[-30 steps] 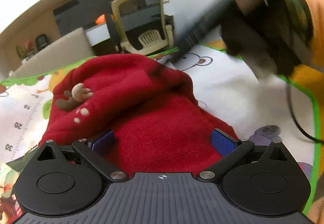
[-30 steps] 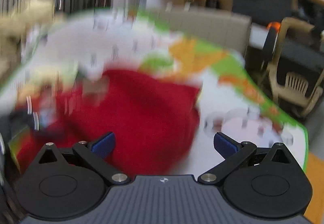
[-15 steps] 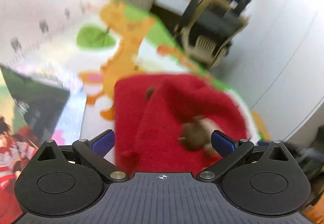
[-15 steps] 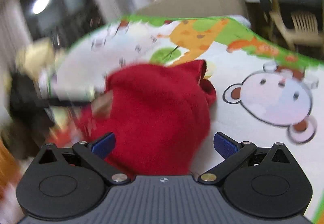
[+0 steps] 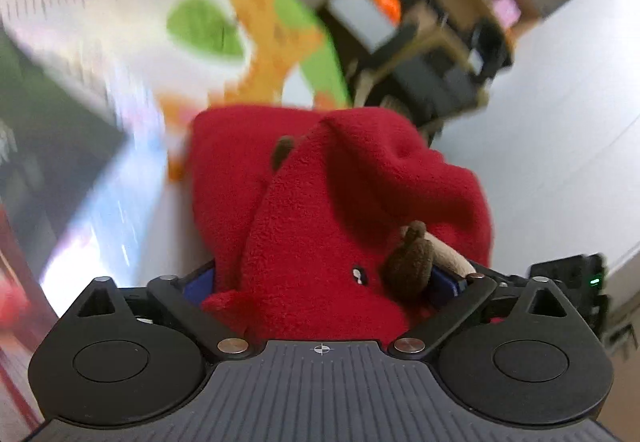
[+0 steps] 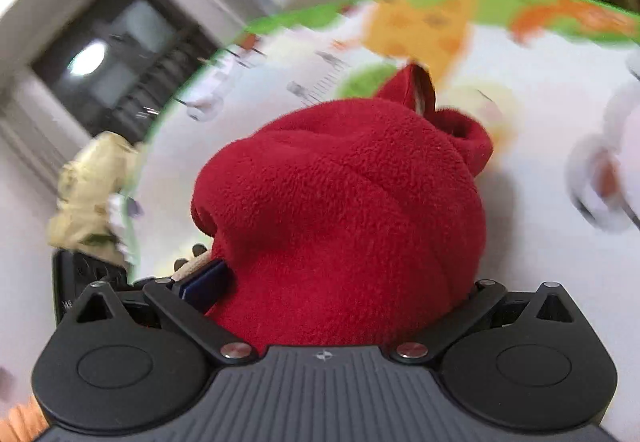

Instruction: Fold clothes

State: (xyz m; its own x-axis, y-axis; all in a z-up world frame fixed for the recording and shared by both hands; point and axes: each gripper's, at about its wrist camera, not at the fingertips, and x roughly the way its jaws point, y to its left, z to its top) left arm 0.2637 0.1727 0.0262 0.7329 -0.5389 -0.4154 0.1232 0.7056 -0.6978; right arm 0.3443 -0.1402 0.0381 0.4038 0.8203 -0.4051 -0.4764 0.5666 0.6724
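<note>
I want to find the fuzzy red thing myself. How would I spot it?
Look at the cartoon play mat with the orange giraffe. On it sits a bunched red fleece, right between the left gripper fingers. It's the only red fuzzy thing, with little brown antlers sewn on.

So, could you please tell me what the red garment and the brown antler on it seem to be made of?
Red garment: looks like fleece, matte, with a fuzzy, pilled nap and soft rounded folds. Brown antler: apparently a stuffed plush piece, short dark pile, standing out from the fabric. Exact fibre cannot be told.
</note>
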